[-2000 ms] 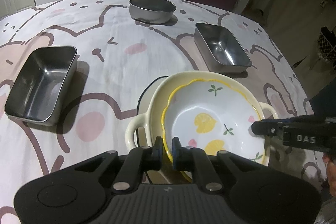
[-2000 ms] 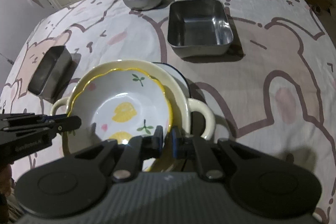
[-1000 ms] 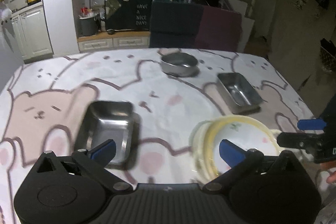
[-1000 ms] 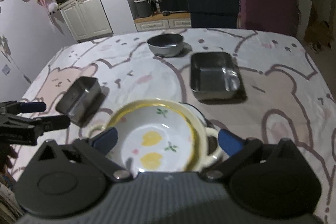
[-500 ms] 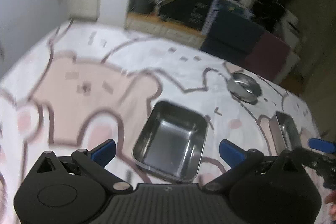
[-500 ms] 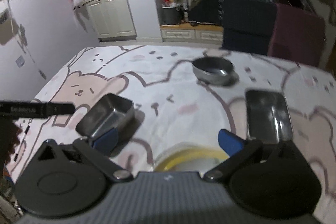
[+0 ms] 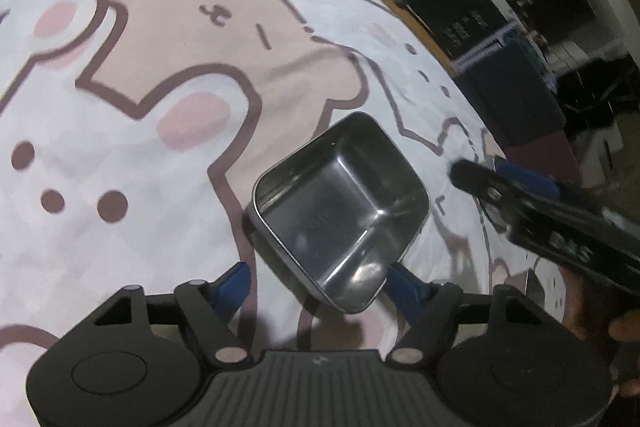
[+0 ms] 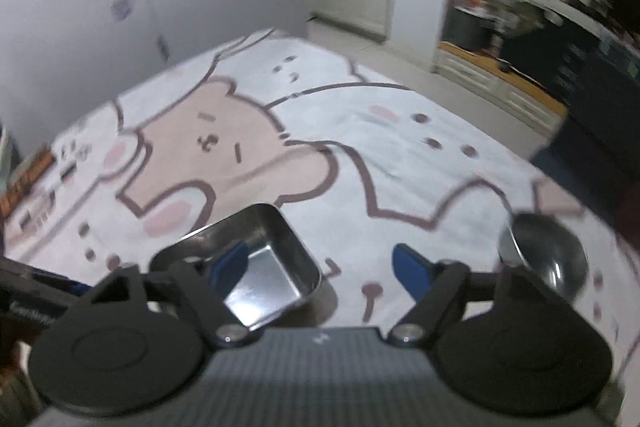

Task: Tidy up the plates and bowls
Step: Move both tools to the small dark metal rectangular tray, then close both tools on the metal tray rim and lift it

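The rectangular steel tray (image 7: 340, 211) sits on the bear-print tablecloth (image 7: 120, 107), long axis running from 7 to 1 o'clock. Left gripper (image 7: 318, 285) straddles its near corner, jaws apart and just closing, not pressing. Right gripper (image 8: 320, 269), blurred, likewise closing; a round steel bowl (image 8: 548, 259) lies at 3 o'clock. Kitchen shelves sit dim behind.
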Demonstrator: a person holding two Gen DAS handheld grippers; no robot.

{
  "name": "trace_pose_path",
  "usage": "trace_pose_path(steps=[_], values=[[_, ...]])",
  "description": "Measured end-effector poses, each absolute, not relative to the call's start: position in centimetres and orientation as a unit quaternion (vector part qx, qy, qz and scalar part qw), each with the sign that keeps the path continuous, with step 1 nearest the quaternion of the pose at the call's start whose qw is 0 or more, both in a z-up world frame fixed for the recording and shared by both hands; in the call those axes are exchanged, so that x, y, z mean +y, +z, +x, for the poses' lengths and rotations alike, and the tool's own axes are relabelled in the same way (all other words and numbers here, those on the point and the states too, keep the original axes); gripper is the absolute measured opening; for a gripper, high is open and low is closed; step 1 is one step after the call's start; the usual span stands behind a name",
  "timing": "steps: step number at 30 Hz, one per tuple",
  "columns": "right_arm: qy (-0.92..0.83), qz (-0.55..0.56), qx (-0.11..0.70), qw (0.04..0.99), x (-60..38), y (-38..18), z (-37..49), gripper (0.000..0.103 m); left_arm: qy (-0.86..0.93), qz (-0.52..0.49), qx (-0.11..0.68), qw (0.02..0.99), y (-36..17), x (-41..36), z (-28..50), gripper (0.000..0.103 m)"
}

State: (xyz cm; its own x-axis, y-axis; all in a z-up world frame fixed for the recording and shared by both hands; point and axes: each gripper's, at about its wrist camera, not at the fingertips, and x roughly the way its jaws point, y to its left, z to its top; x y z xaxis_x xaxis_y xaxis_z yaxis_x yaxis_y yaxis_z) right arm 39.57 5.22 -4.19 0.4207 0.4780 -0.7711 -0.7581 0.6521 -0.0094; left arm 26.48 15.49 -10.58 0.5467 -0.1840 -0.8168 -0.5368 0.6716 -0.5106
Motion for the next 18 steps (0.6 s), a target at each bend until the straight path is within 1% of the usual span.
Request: trace_pose_path(steps=[1,2,3,5,7,12,13,14,16,18], values=[[0.385,-0.198,0.385,0.815,6.3,-4.5,40.1,0.075,0.114,-0.396,0.463,0.785,-10.8,15.6,26.7,0.07],[0.393,-0.207,0.386,0.809,7.2,-4.7,40.6,0.069,0.113,-0.403,0.464,0.781,-11.1,15.6,26.8,0.066],[0.404,-0.212,0.391,0.799,8.1,-5.0,41.2,0.063,0.112,-0.409,0.468,0.775,-11.4,15.7,27.0,0.064],[0.42,-0.224,0.407,0.78,9.6,-5.7,41.9,0.057,0.116,-0.411,0.475,0.769,-11.9,15.7,27.3,0.054],[0.429,-0.25,0.422,0.759,11.2,-6.7,42.4,0.054,0.12,-0.415,0.476,0.766,-12.2,15.9,27.6,0.05],[0.436,-0.29,0.449,0.724,13.3,-8.9,43.1,0.04,0.127,-0.418,0.48,0.761,-12.9,16.3,27.9,0.034],[0.438,-0.292,0.453,0.719,13.4,-9.5,43.3,0.038,0.13,-0.415,0.482,0.761,-13.0,16.4,27.9,0.027],[0.439,-0.296,0.455,0.716,13.4,-9.9,43.2,0.035,0.135,-0.41,0.486,0.76,-13.2,16.5,28.0,0.025],[0.433,-0.307,0.45,0.718,13.5,-10.2,43.1,0.027,0.134,-0.401,0.487,0.764,-13.3,16.5,28.2,0.023],[0.42,-0.299,0.449,0.729,13.1,-10.1,43.2,0.011,0.134,-0.381,0.489,0.773,-13.0,16.5,28.3,0.021]])
